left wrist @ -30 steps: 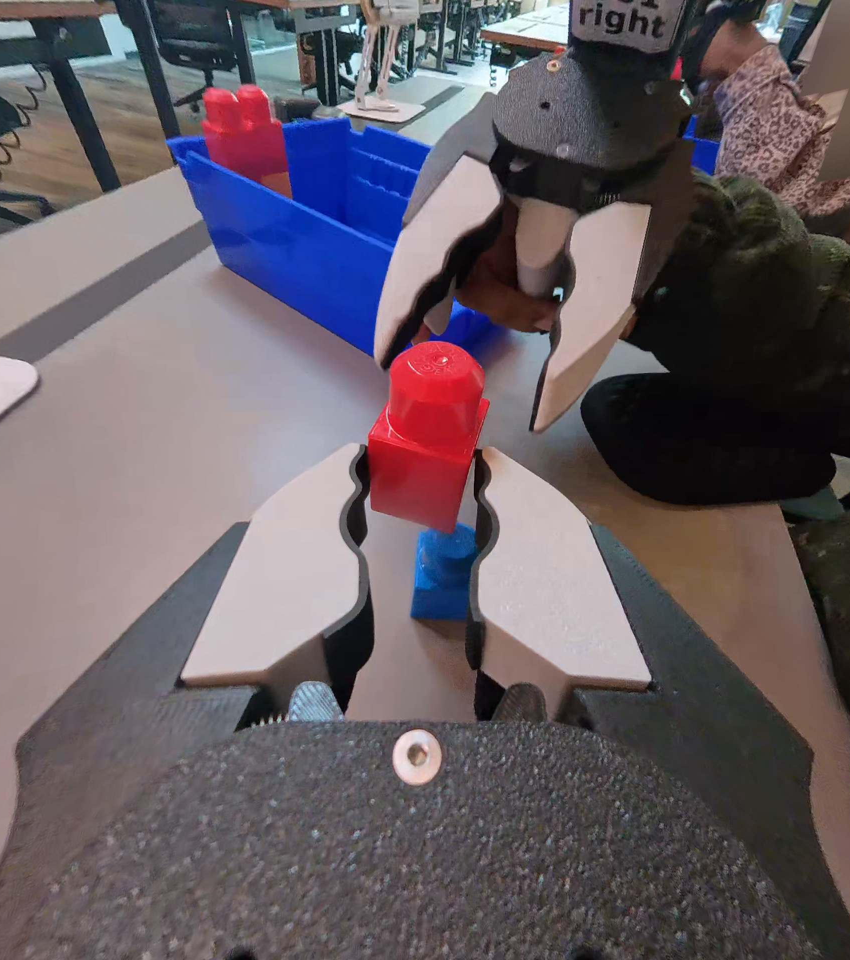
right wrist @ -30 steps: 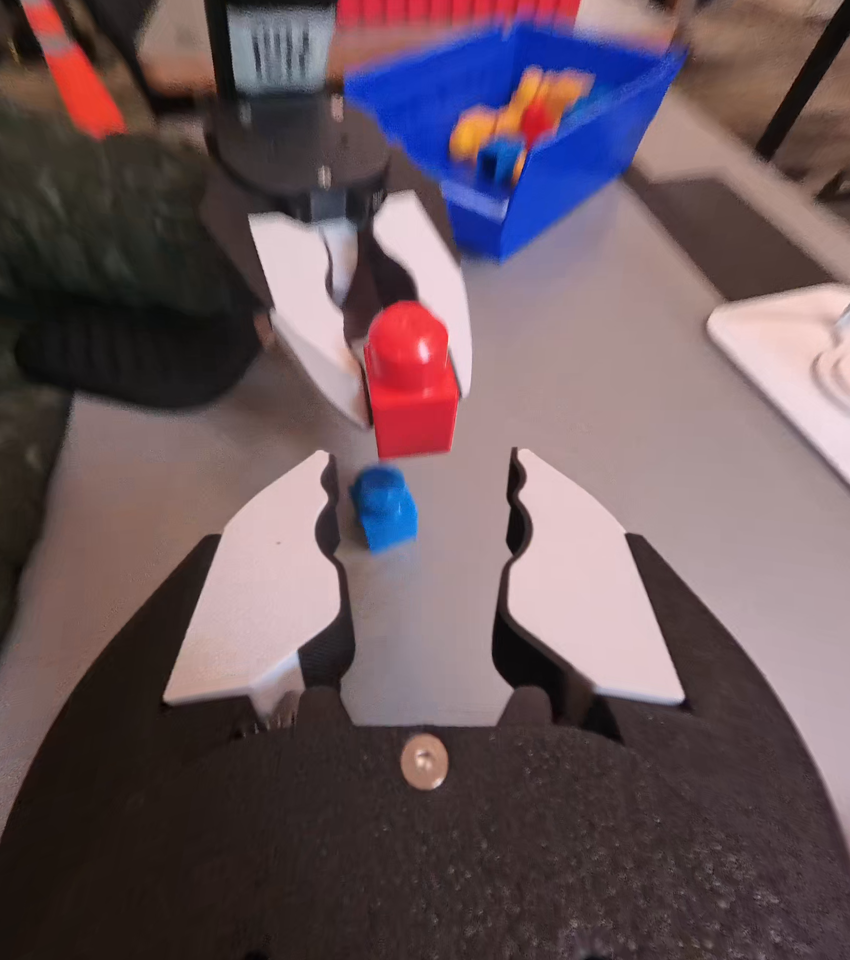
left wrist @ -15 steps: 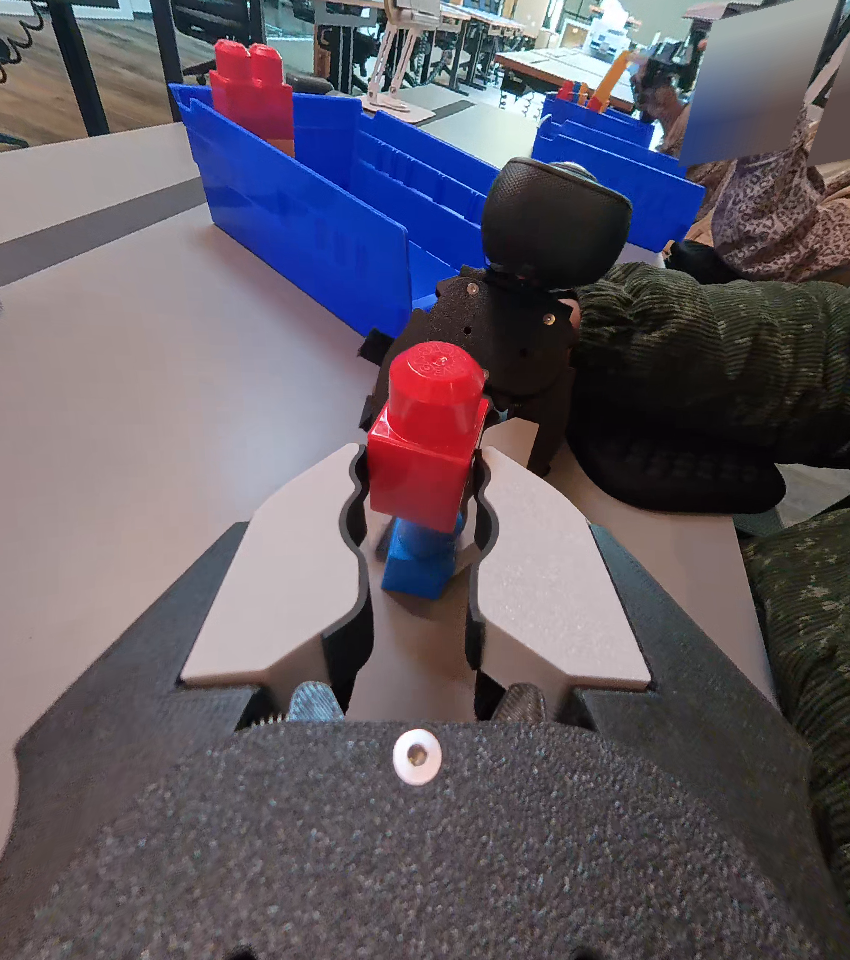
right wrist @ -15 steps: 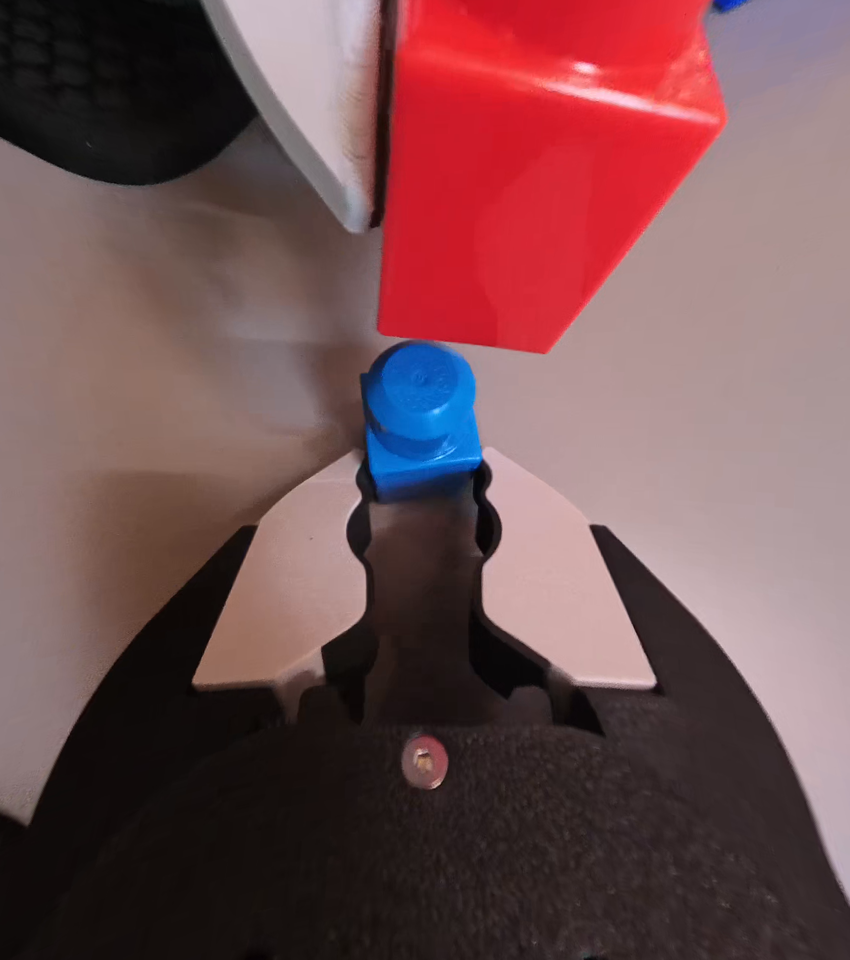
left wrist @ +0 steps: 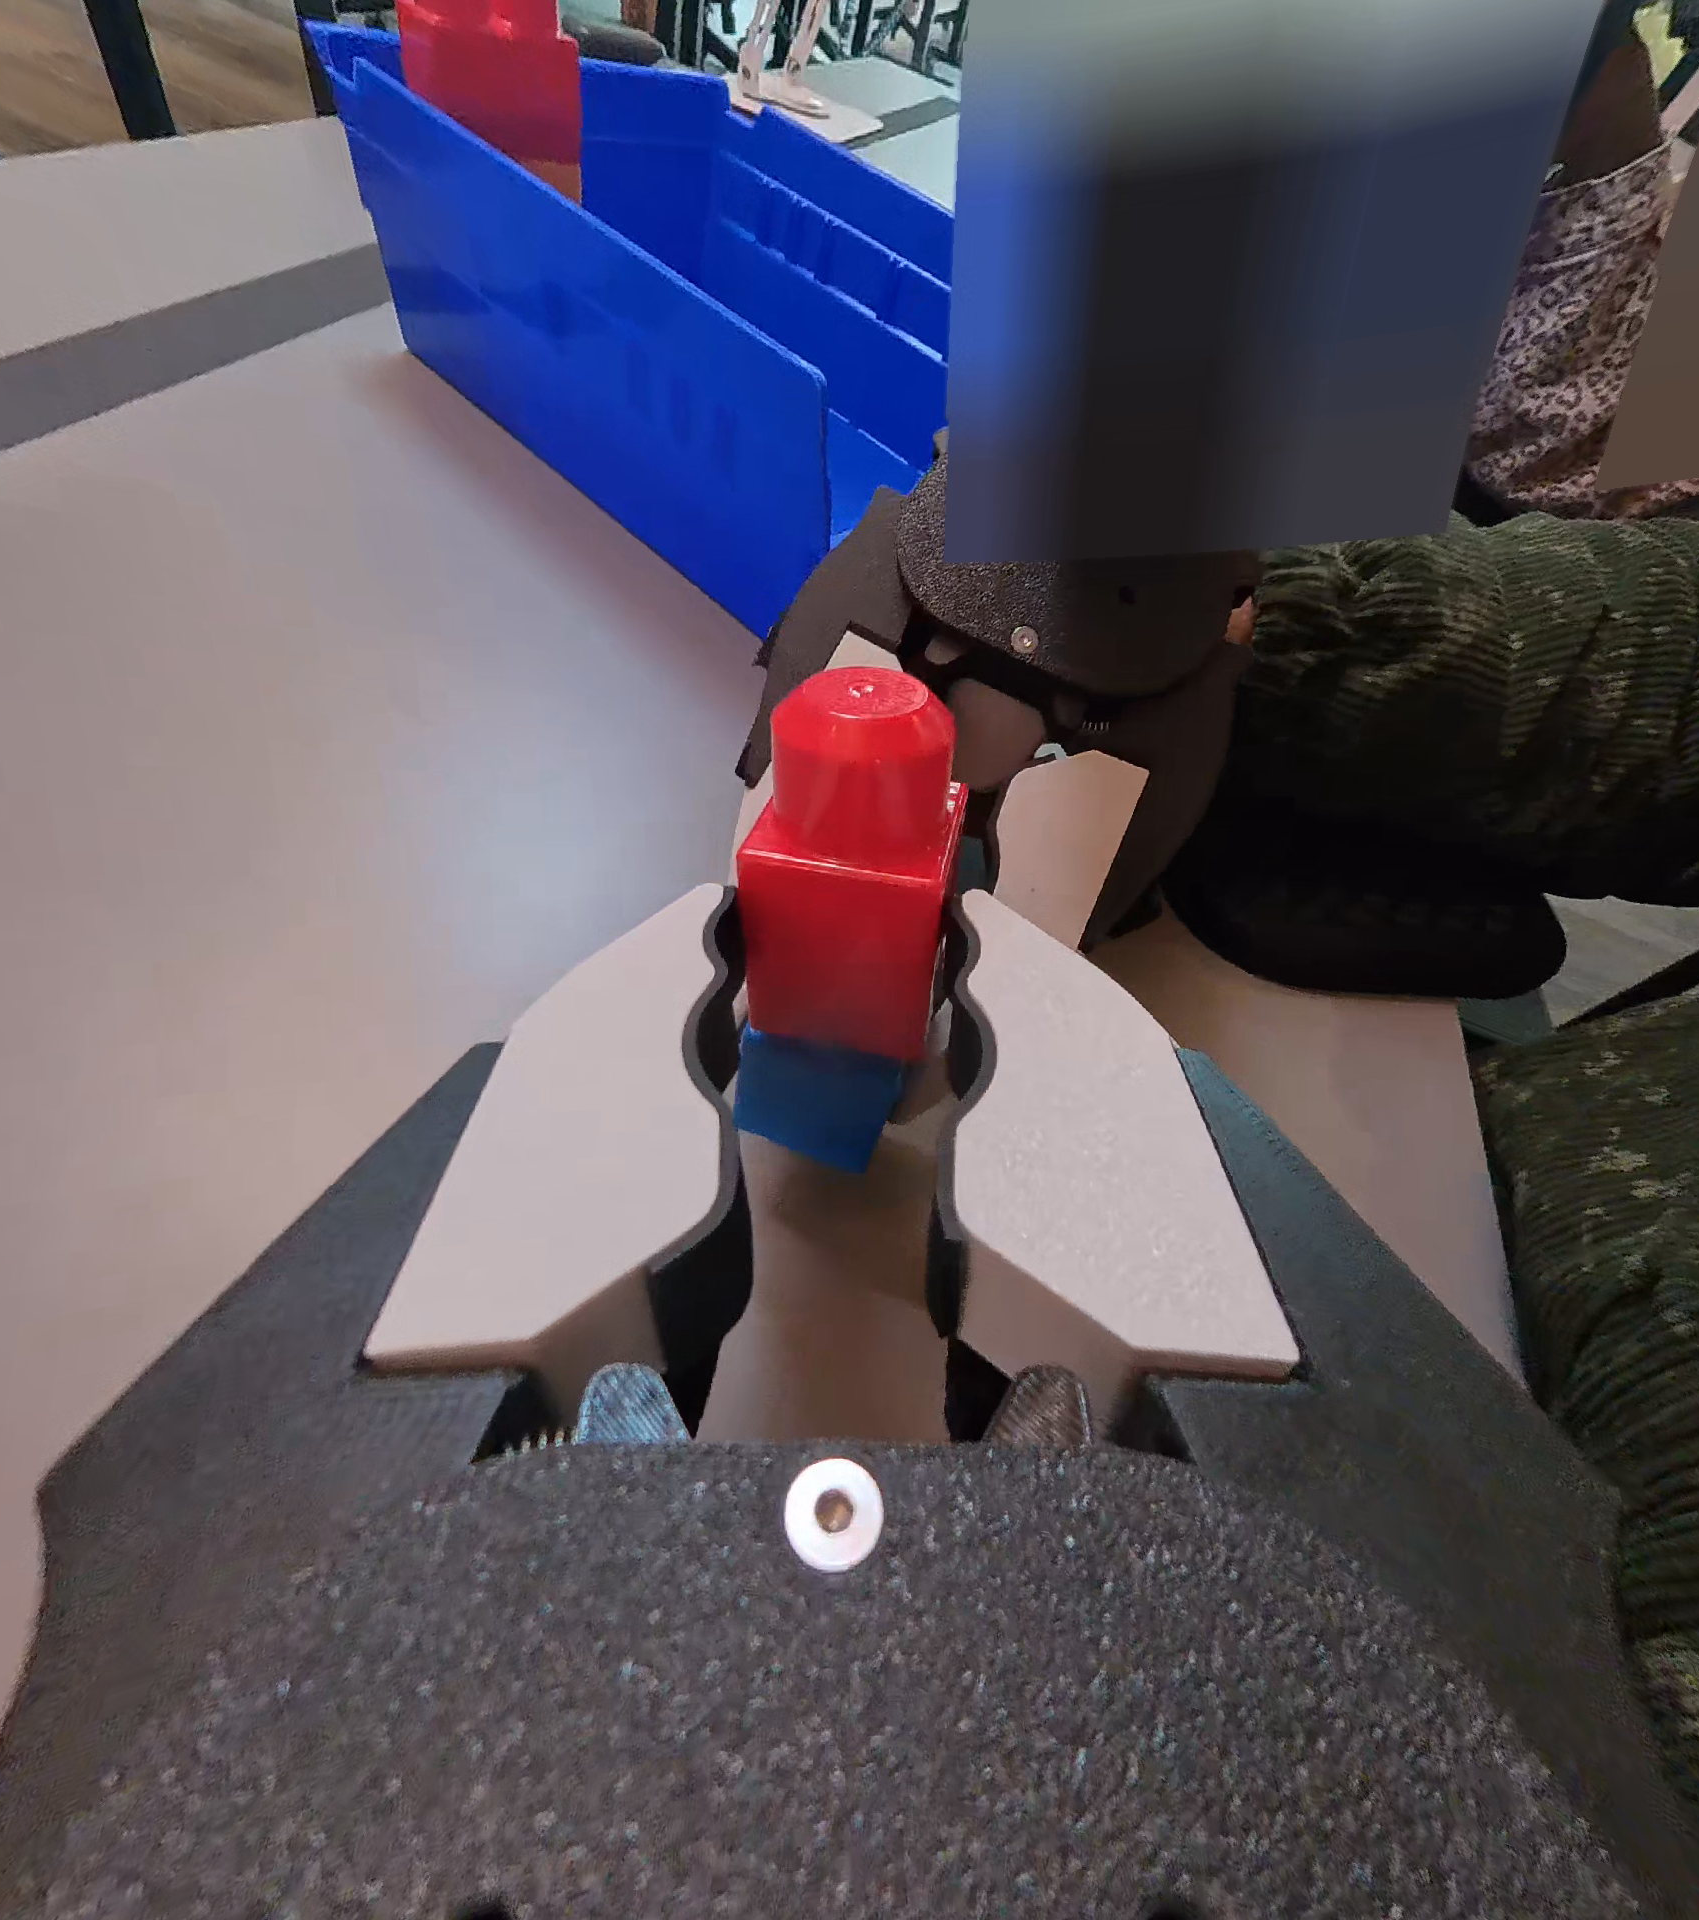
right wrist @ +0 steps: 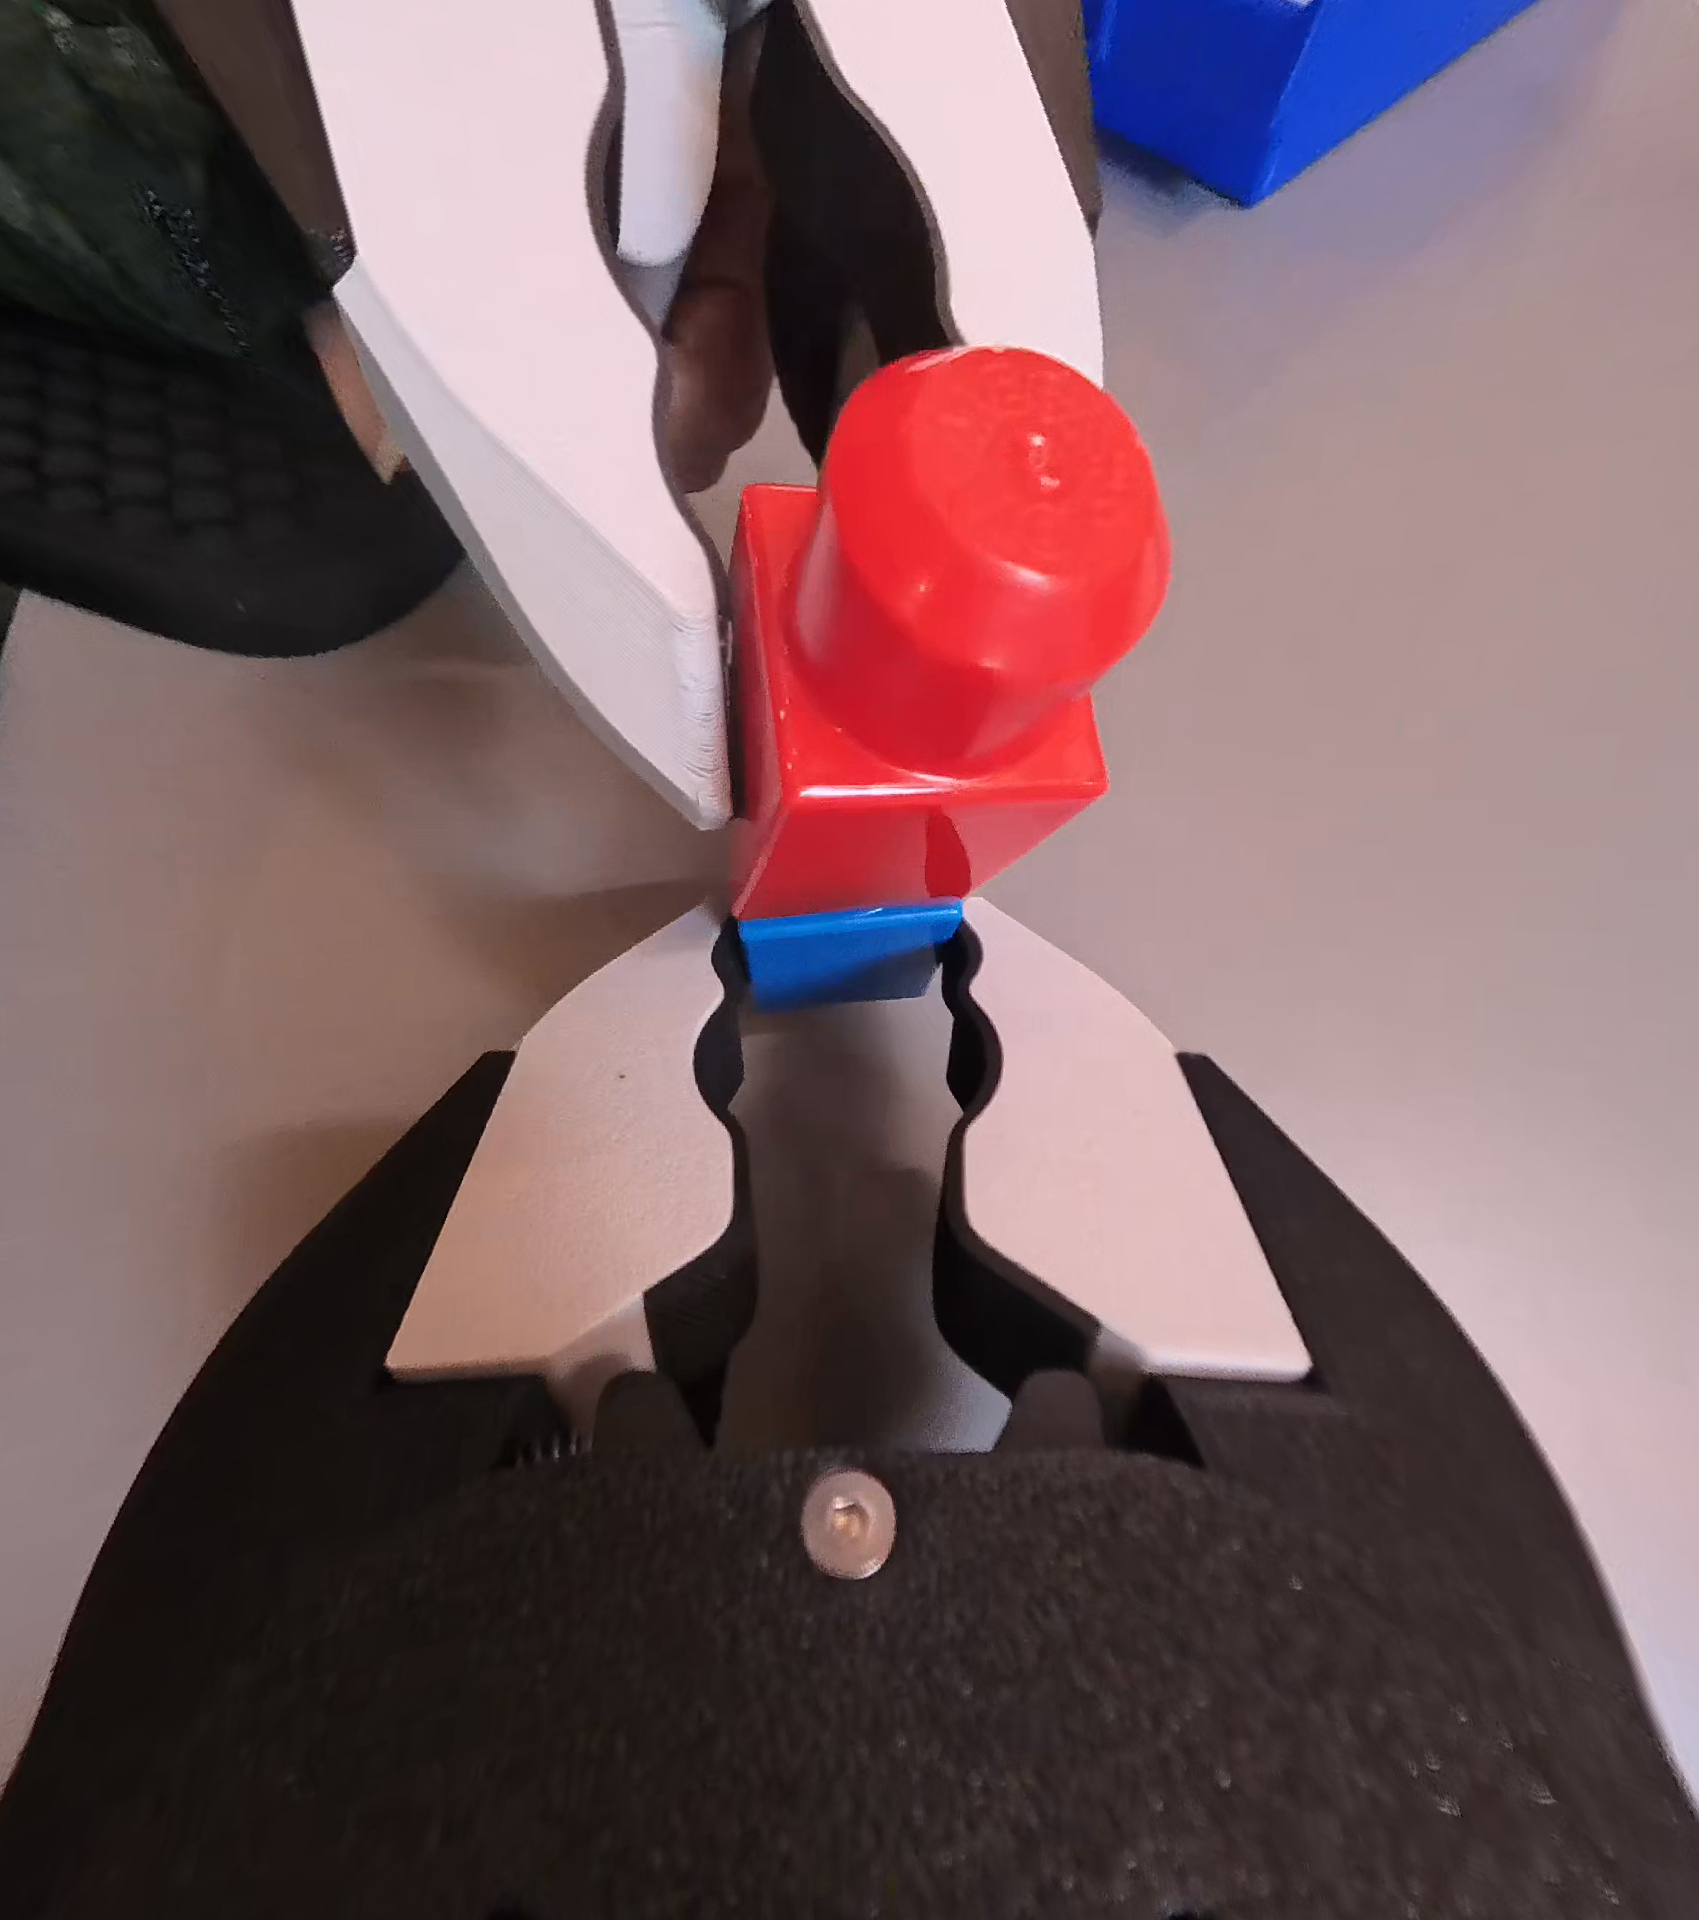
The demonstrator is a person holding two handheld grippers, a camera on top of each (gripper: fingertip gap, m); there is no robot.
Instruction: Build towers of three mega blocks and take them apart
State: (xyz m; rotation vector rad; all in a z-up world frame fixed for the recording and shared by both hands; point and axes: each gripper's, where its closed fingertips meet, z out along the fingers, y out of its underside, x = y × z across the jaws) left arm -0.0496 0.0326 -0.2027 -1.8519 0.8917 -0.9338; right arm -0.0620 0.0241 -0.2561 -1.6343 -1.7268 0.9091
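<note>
Left gripper (left wrist: 843,925): fingers pinched on the sides of the red single-stud plastic mega block (left wrist: 845,894), clamped at its lower body, stud up. Red block sits directly on top of the small blue plastic mega block (left wrist: 814,1107); in the left wrist view no gap shows between them, blue stud hidden inside red, so it looks seated or nearly so. Stack axis is roughly vertical, red leaning slightly off it.

Right gripper (right wrist: 840,961): comes in from the opposite side, narrowed onto the blue block (right wrist: 843,954), fingertips touching both its side faces, bracing it on the grey table top (left wrist: 253,727).

Key relation: red straight above blue, one gripper per block, facing each other. Judgement: two of three blocks are up; a press down should finish seating, then a third block is needed.

Around: blue plastic bin (left wrist: 616,353) beyond the stack, to the left, holding a larger red block (left wrist: 492,83); more blocks likely there. Dark green sleeve (left wrist: 1510,707) at far right. Nothing obstructs the stack apart from the two sets of fingers crowding it.
</note>
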